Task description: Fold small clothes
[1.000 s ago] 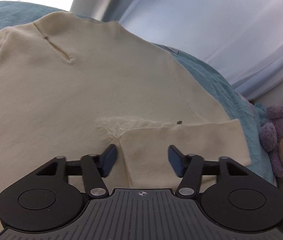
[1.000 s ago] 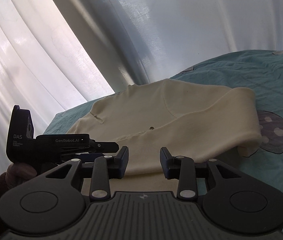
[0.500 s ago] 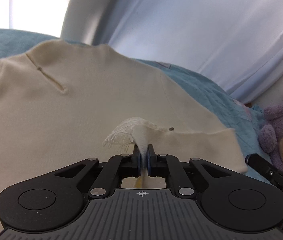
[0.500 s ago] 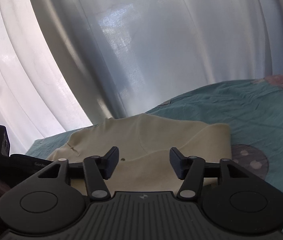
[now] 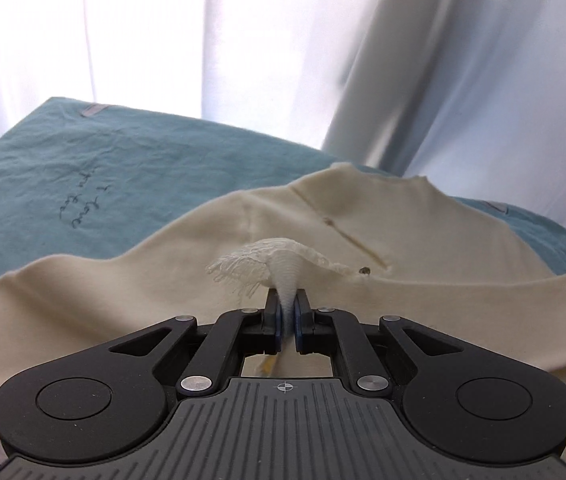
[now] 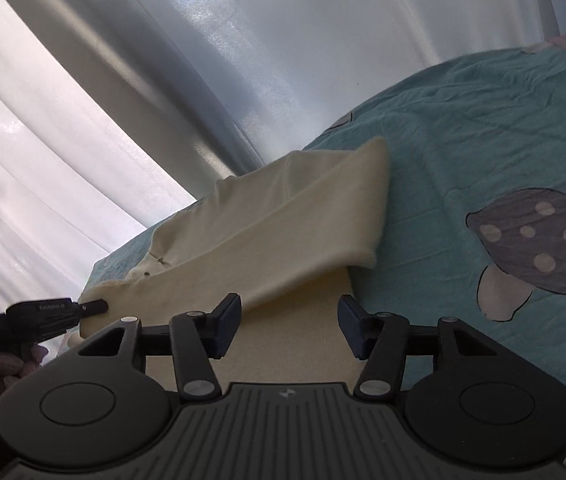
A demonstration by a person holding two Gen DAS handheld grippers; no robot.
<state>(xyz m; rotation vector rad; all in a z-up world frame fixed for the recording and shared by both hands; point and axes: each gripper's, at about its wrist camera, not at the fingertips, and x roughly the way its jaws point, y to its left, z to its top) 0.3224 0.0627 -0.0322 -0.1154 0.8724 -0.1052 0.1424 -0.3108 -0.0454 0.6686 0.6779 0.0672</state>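
A small cream garment (image 5: 423,240) lies on a teal bedsheet (image 5: 103,168), partly folded. My left gripper (image 5: 288,312) is shut on a pinch of the garment's lace-trimmed edge (image 5: 267,264) and holds it raised. In the right wrist view the garment (image 6: 275,232) shows as a folded band, with the left gripper (image 6: 43,312) gripping its left end. My right gripper (image 6: 289,324) is open and empty just above the garment's near part.
The teal sheet (image 6: 463,140) has a grey mushroom print (image 6: 535,240) to the right of the garment and handwriting print (image 5: 83,204) to the left. White curtains (image 6: 243,40) hang close behind the bed.
My left gripper closed on the lace-trimmed edge and lifted it, swinging left. My right gripper opened wider and moved closer over the garment.
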